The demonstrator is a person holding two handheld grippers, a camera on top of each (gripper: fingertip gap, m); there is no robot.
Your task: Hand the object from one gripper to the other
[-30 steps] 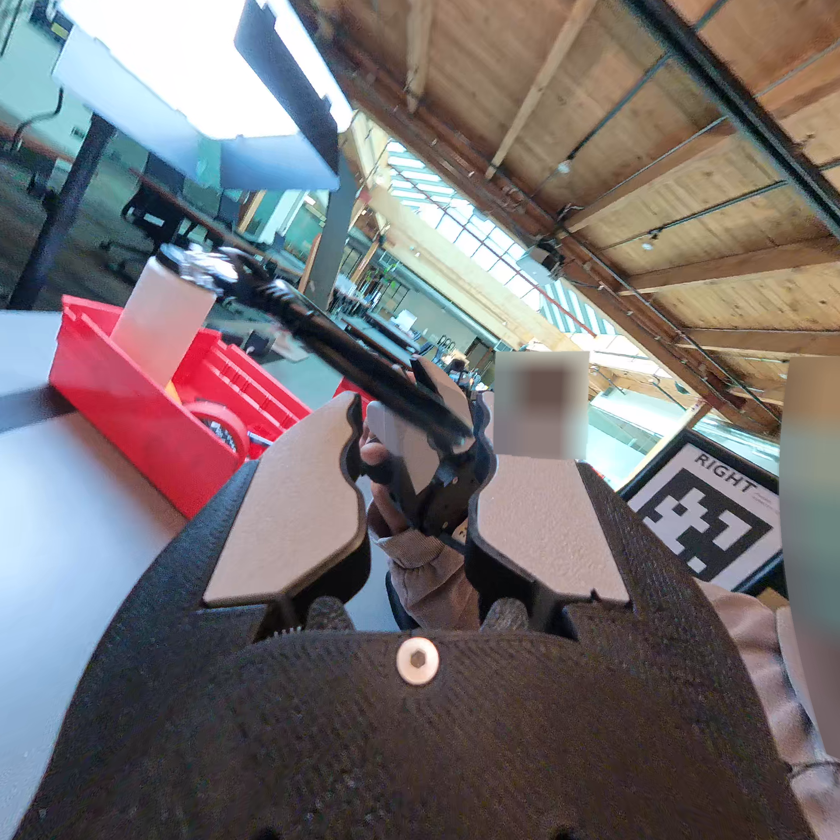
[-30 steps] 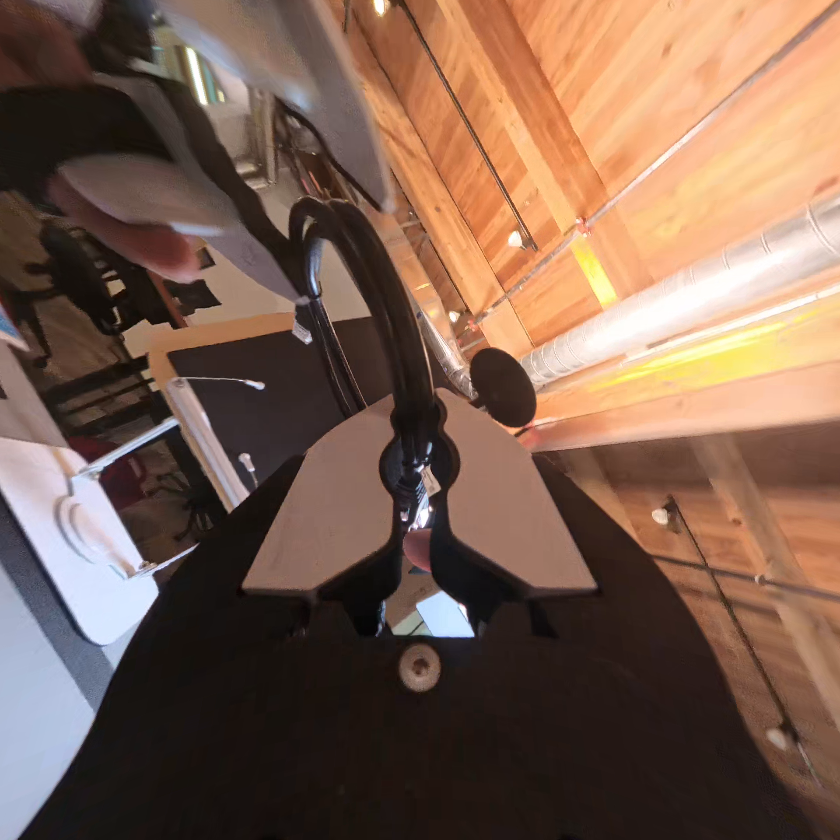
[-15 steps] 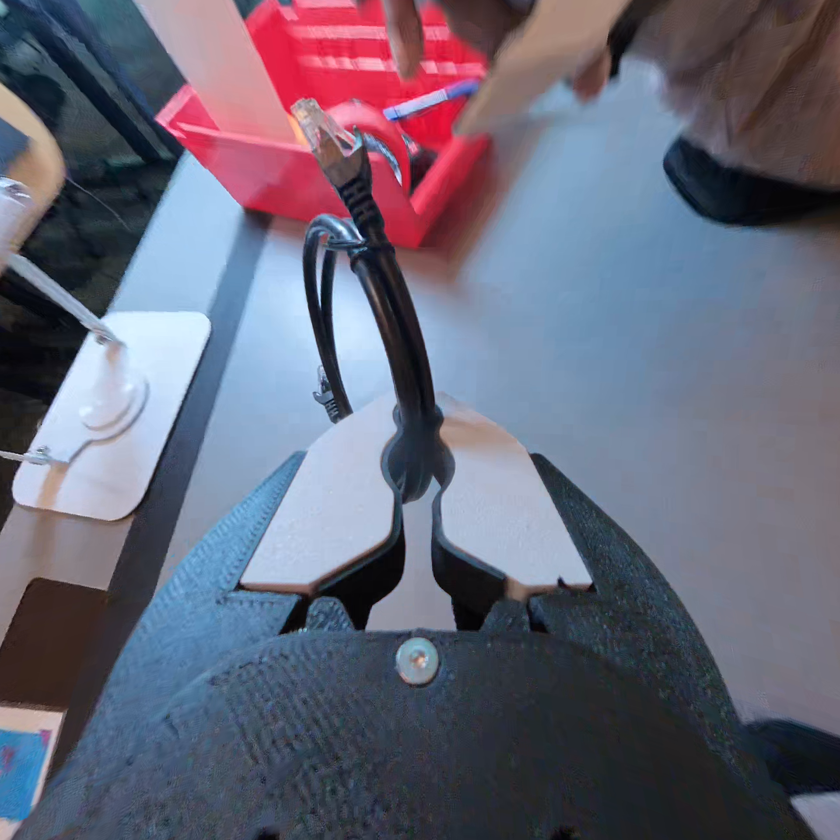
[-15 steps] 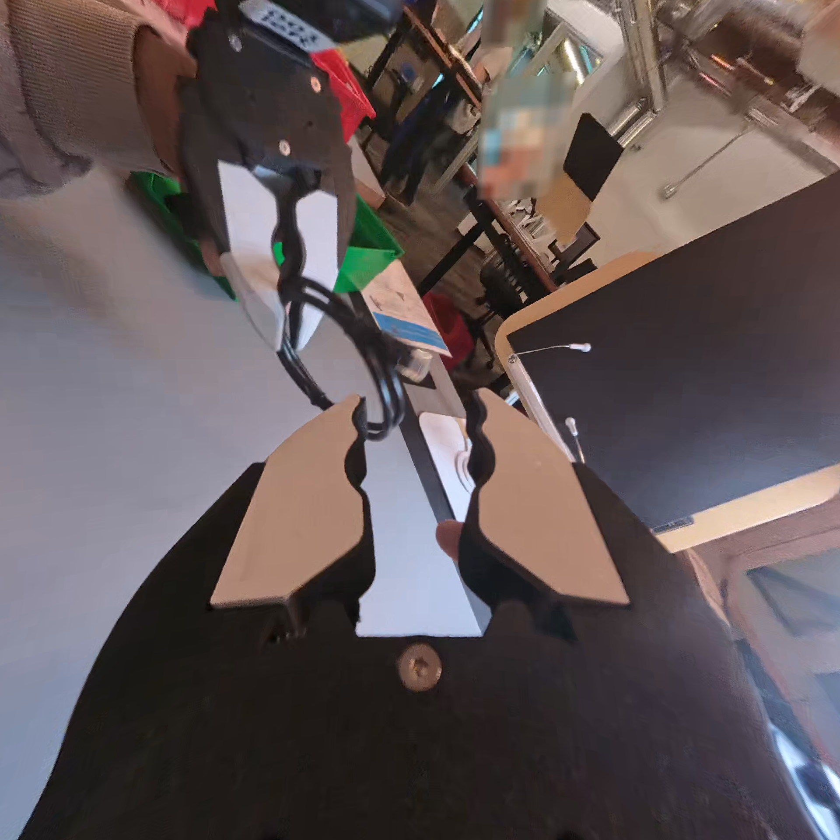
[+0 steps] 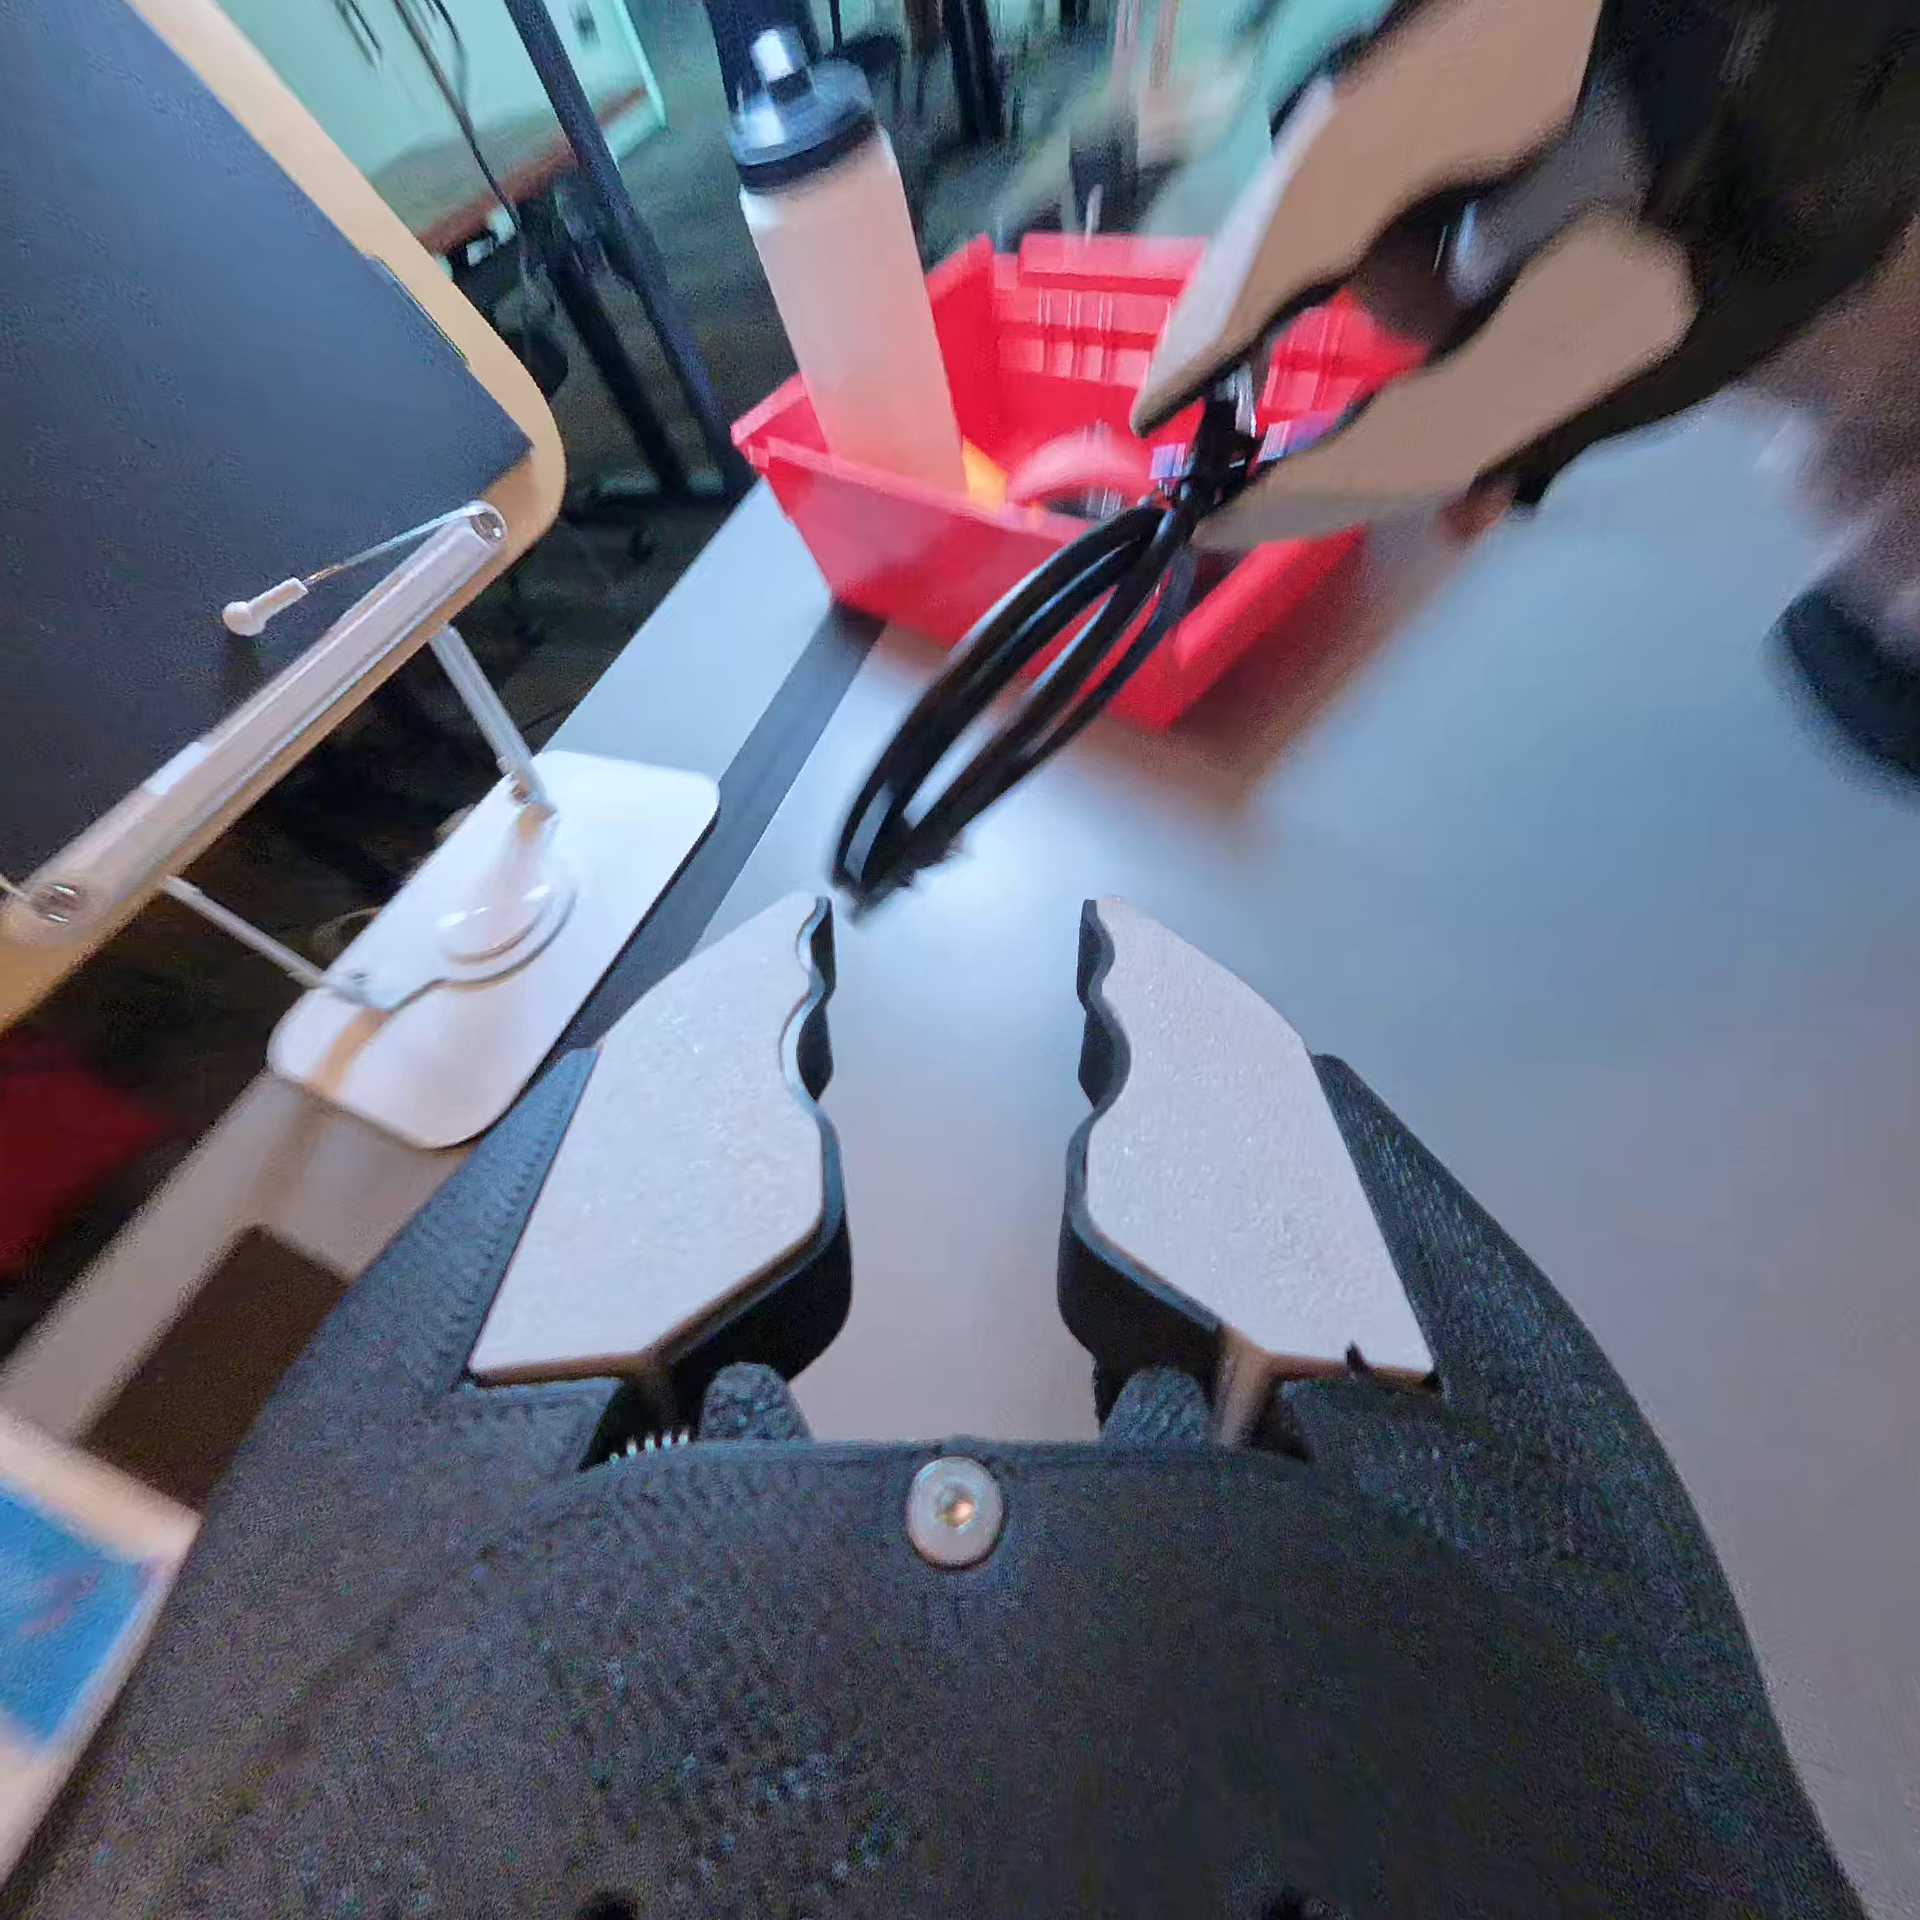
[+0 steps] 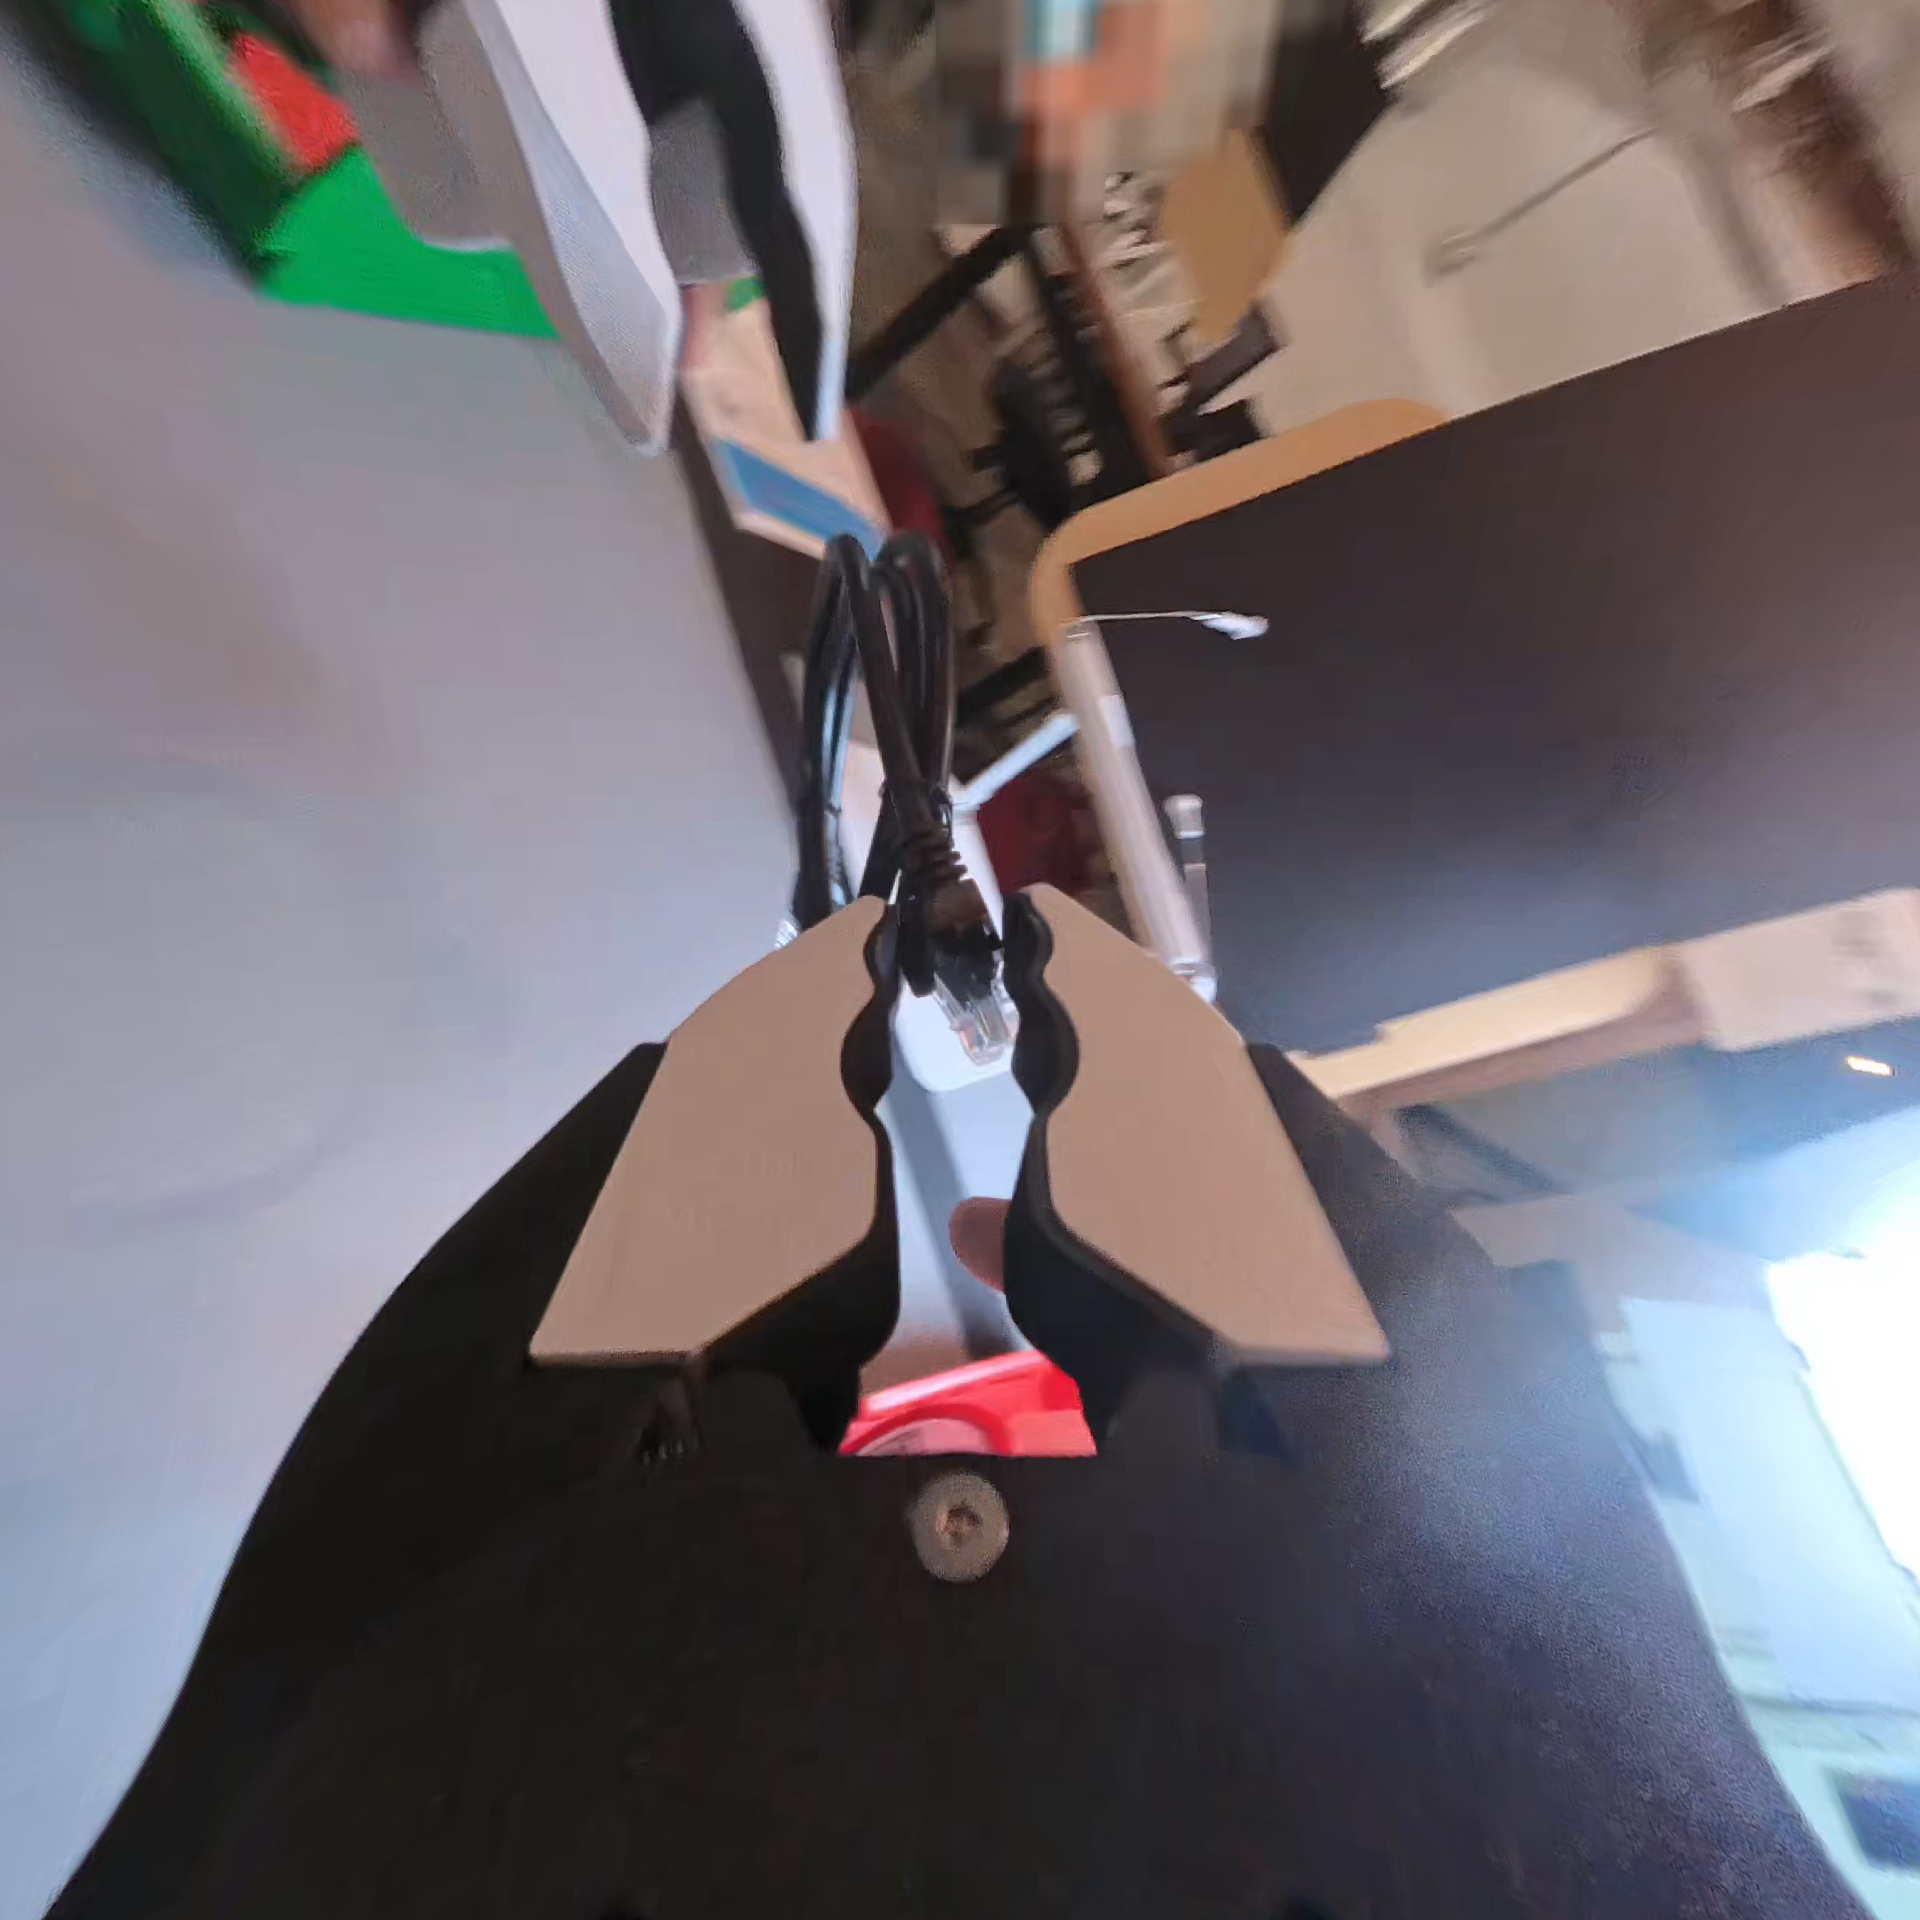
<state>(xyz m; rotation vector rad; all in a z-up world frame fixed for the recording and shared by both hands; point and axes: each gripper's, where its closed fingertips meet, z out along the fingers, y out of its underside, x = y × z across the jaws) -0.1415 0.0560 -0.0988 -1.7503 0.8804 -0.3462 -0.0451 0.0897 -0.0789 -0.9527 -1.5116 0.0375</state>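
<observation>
A black coiled network cable (image 5: 997,686) with a clear plug hangs over the grey table (image 5: 1558,987). My right gripper (image 6: 945,914) is shut on the cable (image 6: 894,686) just behind its plug (image 6: 971,1013). In the left wrist view the right gripper (image 5: 1210,447) is at the upper right, and the cable loop dangles from it down to just ahead of my left fingertips. My left gripper (image 5: 951,914) is open and empty, with bare table between its pads.
A red bin (image 5: 935,571) with a white bottle (image 5: 852,301) in it stands at the table's far edge. A white lamp base (image 5: 582,987) and a dark panel (image 5: 208,416) are on the left. A green bin (image 6: 395,260) shows blurred in the right wrist view.
Half a second ago my left gripper was shut on the cable and my right was open beside it. Now my right gripper holds the cable, and my left has opened and drawn back.
</observation>
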